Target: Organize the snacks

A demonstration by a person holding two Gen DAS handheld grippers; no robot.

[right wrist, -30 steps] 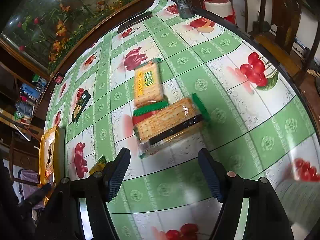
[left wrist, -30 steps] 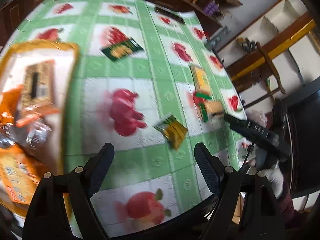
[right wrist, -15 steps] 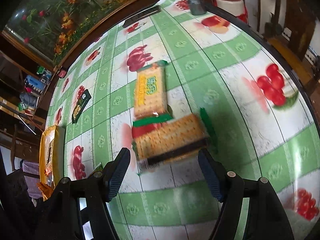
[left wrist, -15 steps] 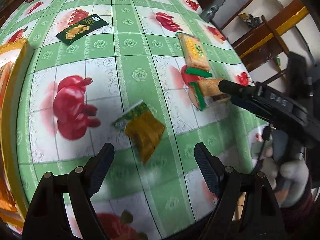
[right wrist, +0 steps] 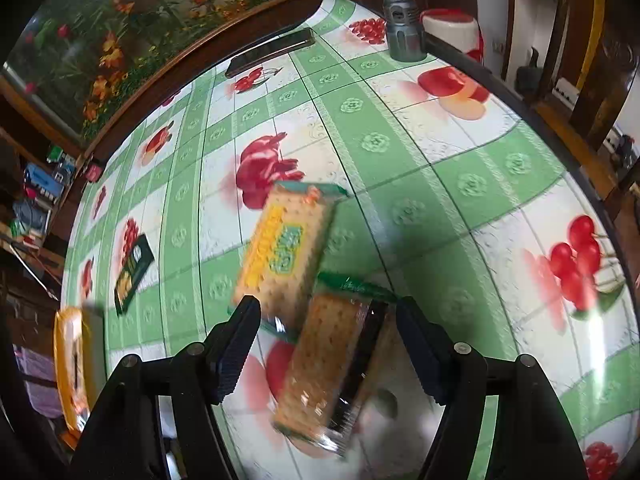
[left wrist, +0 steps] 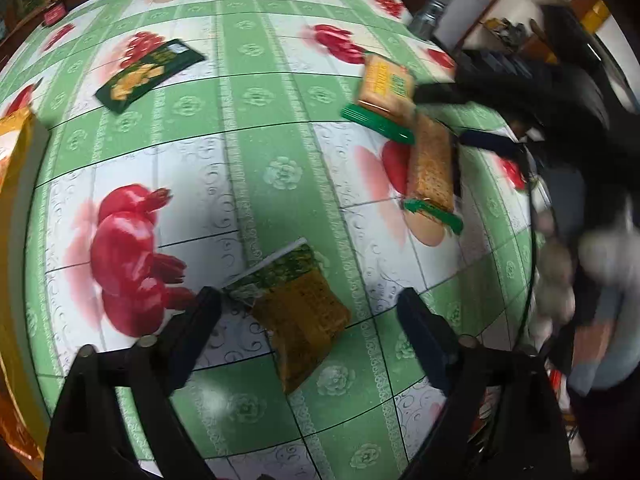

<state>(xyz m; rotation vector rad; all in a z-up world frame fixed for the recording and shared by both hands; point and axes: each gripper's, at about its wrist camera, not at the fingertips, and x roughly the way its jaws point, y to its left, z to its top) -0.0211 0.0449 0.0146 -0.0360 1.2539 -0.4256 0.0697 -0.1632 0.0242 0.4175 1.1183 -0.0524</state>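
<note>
My left gripper [left wrist: 308, 324] is open, its jaws on either side of a small yellow-green snack packet [left wrist: 298, 310] lying on the tablecloth. My right gripper [right wrist: 326, 340] is open around a cracker pack [right wrist: 334, 364] with green ends, not closed on it. A second cracker pack [right wrist: 284, 252] lies just beyond, touching it. Both packs show in the left wrist view, the near one [left wrist: 432, 168] and the far one [left wrist: 386, 84], with the right gripper [left wrist: 452, 116] at them. A dark green snack packet [left wrist: 150, 74] lies at the far left and also shows in the right wrist view [right wrist: 134, 274].
An orange-yellow box [right wrist: 74, 364] holding snacks stands at the table's left edge; its rim [left wrist: 14, 168] shows in the left wrist view. A grey flashlight [right wrist: 402, 20] and a dark flat bar [right wrist: 270, 58] stand at the far edge. A wooden chair [right wrist: 588, 92] is at the right.
My left gripper has moved forward and down over the small yellow-green packet. My right gripper has closed in on the near cracker pack, which now sits between its jaws.
</note>
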